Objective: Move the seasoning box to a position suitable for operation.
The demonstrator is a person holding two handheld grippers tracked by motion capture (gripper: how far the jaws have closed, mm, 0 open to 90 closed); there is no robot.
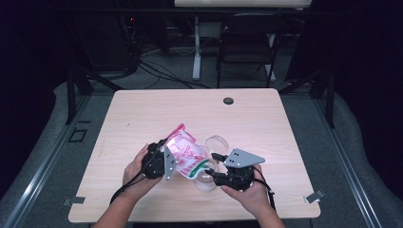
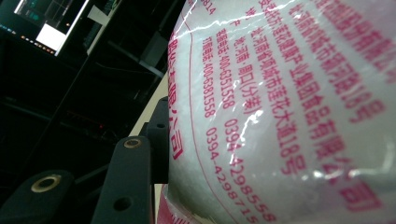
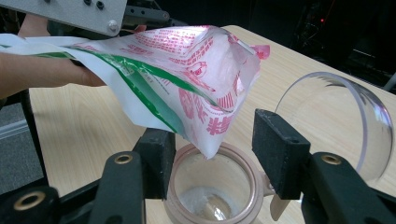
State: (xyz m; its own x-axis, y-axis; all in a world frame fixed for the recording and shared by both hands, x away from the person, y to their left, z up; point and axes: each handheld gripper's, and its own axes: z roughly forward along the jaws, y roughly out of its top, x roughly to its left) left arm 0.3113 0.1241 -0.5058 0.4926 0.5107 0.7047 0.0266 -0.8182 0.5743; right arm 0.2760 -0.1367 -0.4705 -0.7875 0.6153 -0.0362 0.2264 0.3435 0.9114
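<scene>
High view. The person sits at the near edge of the wooden table (image 1: 142, 114), a gripper in each hand. The left gripper (image 1: 161, 159) holds up a plastic bag (image 1: 187, 154), white with red print and a green stripe, tilted so its lower corner hangs over a clear jar (image 1: 207, 180) standing just in front of the right gripper (image 1: 216, 176). The jar's hinged lid (image 1: 217, 142) stands open behind it. The right gripper's black jaws reach to the jar from the person's side.

Left gripper view. The bag (image 2: 289, 116) sits right against the lens: crinkled white film, rows of red characters and phone numbers. One black jaw pad (image 2: 159, 140) presses into the bag's left flank; the other jaw is hidden behind the film, so the pinch is on the bag (only one side of it seen).

Right gripper view. The right gripper (image 3: 212, 163) has its jaws spread, one pad (image 3: 156, 161) left of the jar's mouth (image 3: 212, 186), the other right of it, both close by the pinkish rim; whether they touch it I cannot tell. The bag's (image 3: 187, 84) cut corner points down into the mouth. A little white powder lies at the jar's bottom. The glass lid (image 3: 345, 121) is tipped back to the right.
</scene>
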